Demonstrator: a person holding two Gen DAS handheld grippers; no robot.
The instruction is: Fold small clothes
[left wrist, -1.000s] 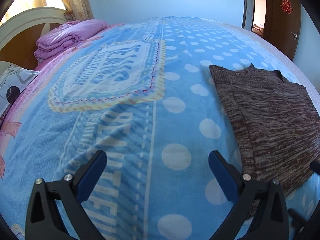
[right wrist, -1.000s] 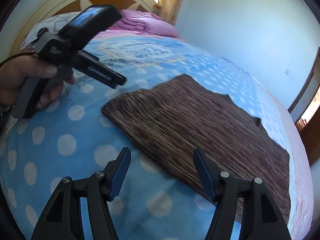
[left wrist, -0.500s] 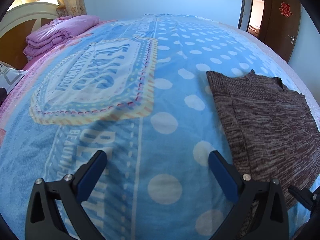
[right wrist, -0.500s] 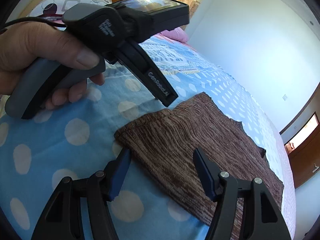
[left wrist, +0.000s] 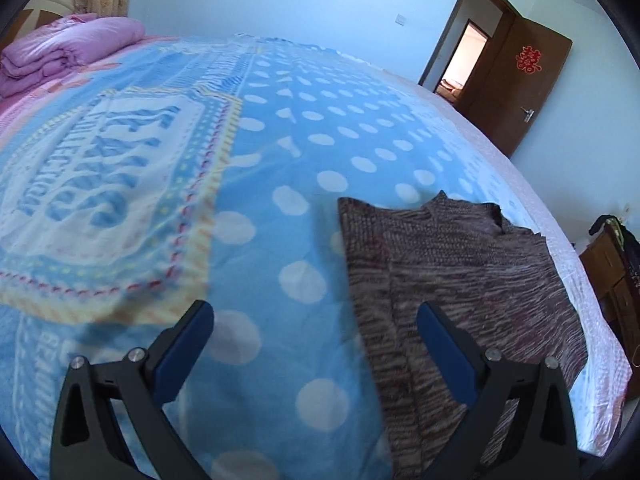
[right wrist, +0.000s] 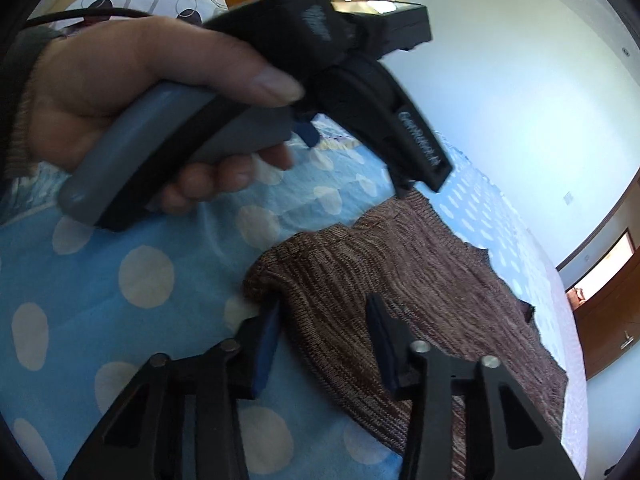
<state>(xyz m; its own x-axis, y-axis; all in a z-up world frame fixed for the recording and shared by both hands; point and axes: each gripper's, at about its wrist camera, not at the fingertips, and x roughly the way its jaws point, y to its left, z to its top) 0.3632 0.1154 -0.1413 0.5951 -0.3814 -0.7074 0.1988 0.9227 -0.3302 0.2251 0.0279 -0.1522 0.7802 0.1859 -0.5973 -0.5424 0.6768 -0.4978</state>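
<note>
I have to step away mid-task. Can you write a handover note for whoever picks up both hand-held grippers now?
Left hand-held gripper: open, holds nothing, over the sweater's left edge.
Right hand-held gripper: open, straddles the sweater's near corner, not clamped.
Sweater lies on the blue bedspread, apparently folded once already.
Left to do: grip the edge and finish folding.

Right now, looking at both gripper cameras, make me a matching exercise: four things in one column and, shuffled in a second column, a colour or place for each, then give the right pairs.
Column one:
1. sweater
2. folded quilt
3. door
4. bedspread

Column two:
A. pink, at the head of the bed
B. blue with white dots
C. brown knit, lying flat on the bed
D. wooden, standing open with a red emblem

Pairs: 1-C, 2-A, 3-D, 4-B
</note>
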